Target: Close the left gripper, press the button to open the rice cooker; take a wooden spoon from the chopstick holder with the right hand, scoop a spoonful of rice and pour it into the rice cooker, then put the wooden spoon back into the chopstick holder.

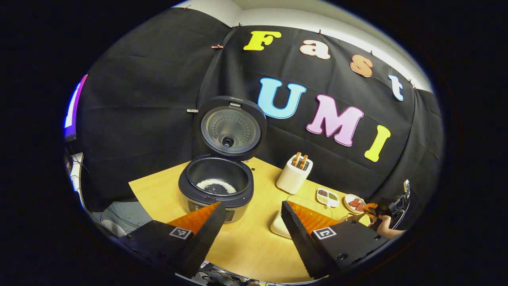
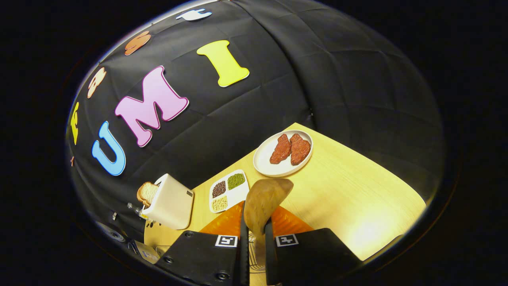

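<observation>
The rice cooker (image 1: pixel 216 186) stands with its lid (image 1: pixel 231 128) raised, and white rice (image 1: pixel 216 186) lies in its pot. My left gripper (image 1: pixel 251 204) is open just in front of the cooker, nothing between its fingers. My right gripper (image 2: pixel 255 222) is shut on the neck of a wooden spoon (image 2: pixel 264 200), whose bowl sticks up past the fingertips. Wire mesh of the chopstick holder (image 2: pixel 254 248) shows low between the fingers. In the left gripper view the right gripper (image 1: pixel 373 208), held by a hand, is at the table's far right.
A white toaster (image 2: pixel 170 202) with bread slices (image 2: pixel 147 192) stands right of the cooker. Beside it sit a divided dish of beans (image 2: pixel 228 190) and a plate of meat (image 2: pixel 283 153). A pale tray (image 1: pixel 279 226) lies behind my left gripper's right finger.
</observation>
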`<action>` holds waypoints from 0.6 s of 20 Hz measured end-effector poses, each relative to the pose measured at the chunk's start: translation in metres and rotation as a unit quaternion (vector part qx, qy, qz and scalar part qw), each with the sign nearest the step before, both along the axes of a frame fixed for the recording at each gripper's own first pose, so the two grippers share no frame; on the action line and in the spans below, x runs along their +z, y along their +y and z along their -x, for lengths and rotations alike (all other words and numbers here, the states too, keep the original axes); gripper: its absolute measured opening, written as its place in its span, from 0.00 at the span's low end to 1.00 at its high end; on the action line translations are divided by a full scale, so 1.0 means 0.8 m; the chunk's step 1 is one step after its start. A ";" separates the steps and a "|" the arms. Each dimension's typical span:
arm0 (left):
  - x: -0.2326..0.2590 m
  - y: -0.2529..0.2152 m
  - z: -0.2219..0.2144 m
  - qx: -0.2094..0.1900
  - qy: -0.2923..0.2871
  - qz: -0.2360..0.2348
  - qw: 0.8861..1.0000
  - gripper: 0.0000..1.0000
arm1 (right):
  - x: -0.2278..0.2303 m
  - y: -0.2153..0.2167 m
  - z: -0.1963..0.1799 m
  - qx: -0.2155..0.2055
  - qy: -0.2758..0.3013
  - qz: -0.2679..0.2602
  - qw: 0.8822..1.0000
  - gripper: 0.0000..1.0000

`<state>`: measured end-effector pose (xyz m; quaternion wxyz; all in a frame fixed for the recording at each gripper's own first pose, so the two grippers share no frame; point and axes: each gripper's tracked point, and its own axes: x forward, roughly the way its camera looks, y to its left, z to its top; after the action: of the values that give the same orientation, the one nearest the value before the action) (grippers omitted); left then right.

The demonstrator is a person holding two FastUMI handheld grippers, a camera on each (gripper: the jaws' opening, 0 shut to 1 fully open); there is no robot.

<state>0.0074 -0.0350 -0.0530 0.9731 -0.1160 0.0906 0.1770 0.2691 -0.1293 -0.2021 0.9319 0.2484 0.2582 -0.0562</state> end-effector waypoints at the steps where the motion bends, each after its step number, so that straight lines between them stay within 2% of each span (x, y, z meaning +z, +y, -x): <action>1: 0.005 0.005 -0.001 0.003 -0.003 -0.007 1.000 0.95 | 0.002 0.002 0.002 0.005 -0.003 -0.001 1.000 0.22; 2: 0.013 0.010 -0.005 0.002 -0.008 -0.015 1.000 0.95 | 0.006 0.005 0.004 0.012 -0.009 0.001 1.000 0.23; 3: 0.021 0.016 -0.009 0.002 -0.013 -0.023 1.000 0.95 | 0.009 0.006 0.007 0.016 -0.013 0.009 1.000 0.28; 6: 0.055 0.042 -0.022 0.013 -0.035 -0.050 0.998 0.95 | 0.016 0.001 0.019 0.024 -0.020 0.035 0.999 0.67; 7: 0.067 0.052 -0.027 0.017 -0.043 -0.061 0.997 0.95 | 0.021 0.001 0.026 0.024 -0.022 0.042 0.999 0.96; 10: 0.102 0.086 -0.038 0.036 -0.057 -0.122 0.990 0.95 | 0.039 -0.005 0.054 0.015 -0.031 0.066 0.997 0.99; 12: 0.132 0.098 -0.045 0.044 -0.082 -0.143 0.985 0.95 | 0.058 -0.005 0.076 0.012 -0.050 0.092 0.994 0.99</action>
<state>0.0436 0.0433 0.0522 0.9752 0.0063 -0.0207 0.2204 0.2084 -0.1332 -0.1554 0.9631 0.1612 0.2080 -0.0562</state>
